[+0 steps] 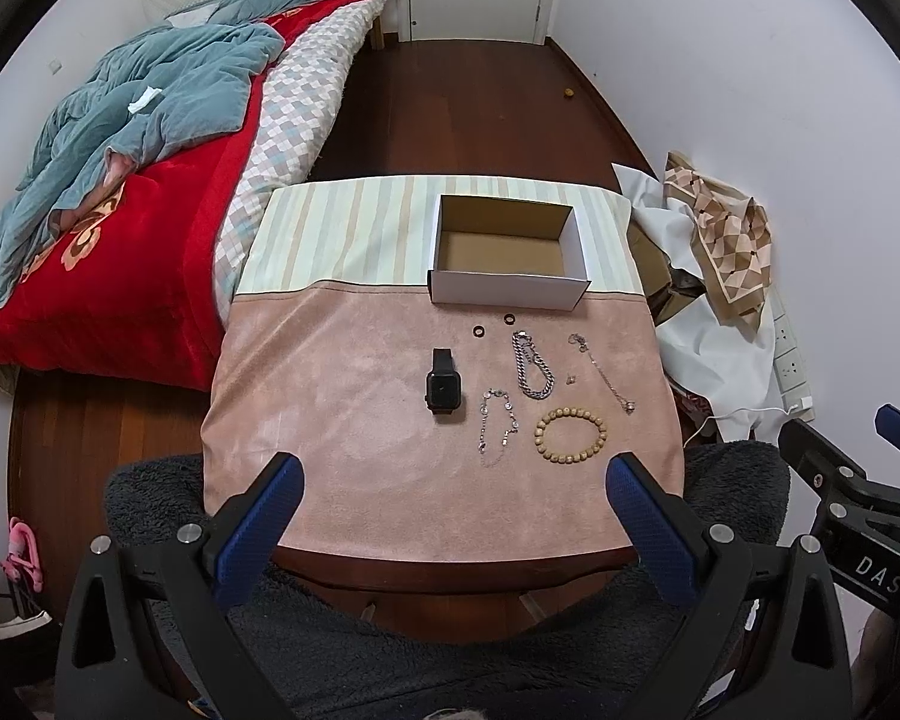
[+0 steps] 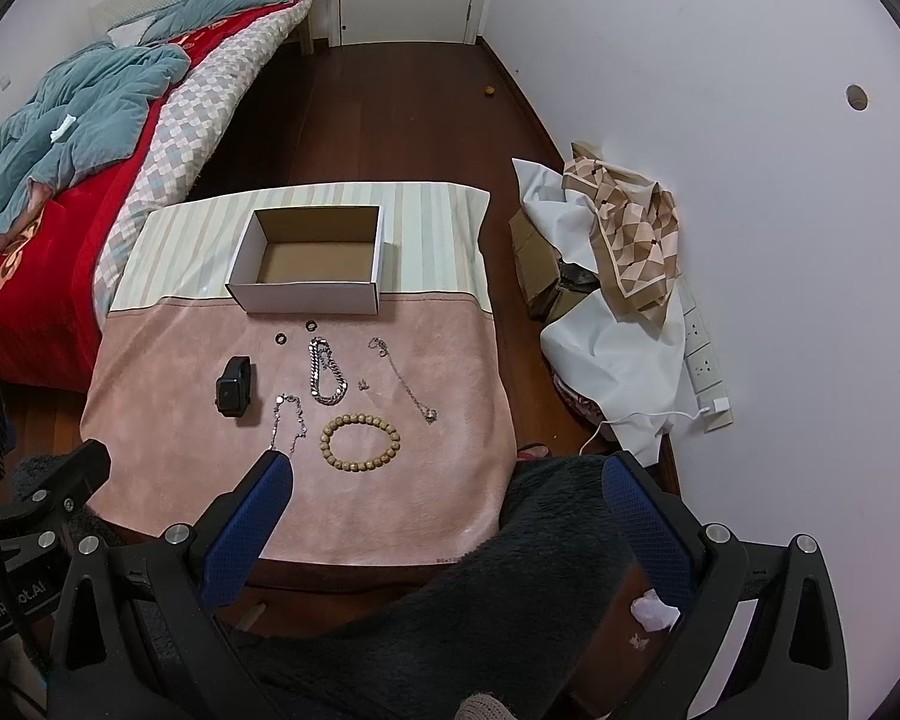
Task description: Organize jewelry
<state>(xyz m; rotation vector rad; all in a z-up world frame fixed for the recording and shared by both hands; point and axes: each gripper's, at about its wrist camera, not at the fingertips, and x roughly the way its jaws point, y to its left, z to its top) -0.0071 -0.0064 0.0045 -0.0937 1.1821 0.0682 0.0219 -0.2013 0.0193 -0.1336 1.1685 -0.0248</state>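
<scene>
An empty white cardboard box (image 1: pixel 507 288) (image 2: pixel 306 295) stands at the back of the cloth-covered table (image 1: pixel 342 420) (image 2: pixel 168 372). In front of it lie two small black rings (image 1: pixel 479 331) (image 2: pixel 281 338), a black smartwatch (image 1: pixel 444 387) (image 2: pixel 233 390), a chunky silver chain (image 1: pixel 529 363) (image 2: pixel 328 371), a thin silver bracelet (image 1: pixel 497 426) (image 2: pixel 287 420), a wooden bead bracelet (image 1: pixel 570 430) (image 2: pixel 360 441), a thin pendant necklace (image 1: pixel 603 372) (image 2: pixel 405 381) and a tiny earring (image 1: pixel 570 380) (image 2: pixel 363 384). My left gripper (image 1: pixel 456 468) and right gripper (image 2: pixel 444 468) are open and empty, above the table's near edge.
A bed with a red blanket (image 1: pixel 120 252) (image 2: pixel 42 240) is close on the left. A pile of white and patterned fabric (image 1: pixel 714 252) (image 2: pixel 618 264) and a power strip (image 2: pixel 705 360) lie on the right by the wall. Dark fuzzy fabric (image 2: pixel 510 570) is below the grippers.
</scene>
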